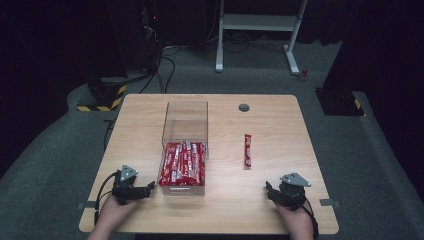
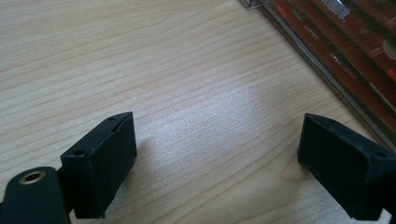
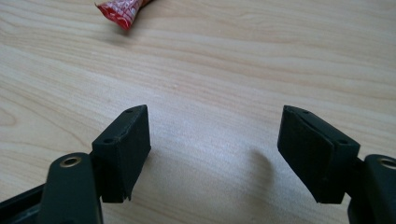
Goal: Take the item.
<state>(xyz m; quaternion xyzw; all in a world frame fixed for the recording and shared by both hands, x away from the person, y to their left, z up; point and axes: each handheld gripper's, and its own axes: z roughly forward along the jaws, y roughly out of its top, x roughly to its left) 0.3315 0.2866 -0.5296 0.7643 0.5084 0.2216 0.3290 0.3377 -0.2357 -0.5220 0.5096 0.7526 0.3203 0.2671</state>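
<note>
While right claw (image 3: 214, 154) gapes, red packet (image 3: 122, 10) lies ahead-left, apart.

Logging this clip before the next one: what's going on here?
A person holds the left tongs and right tongs low over the near edge of the wooden table, both open and empty. A clear plastic box holds red snack sticks; one loose red stick lies to its right, untouched.

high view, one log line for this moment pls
left gripper: open, empty, beside box | right gripper: open, empty | box: clear, red packets inside | loose packet: on table, right of box
</note>
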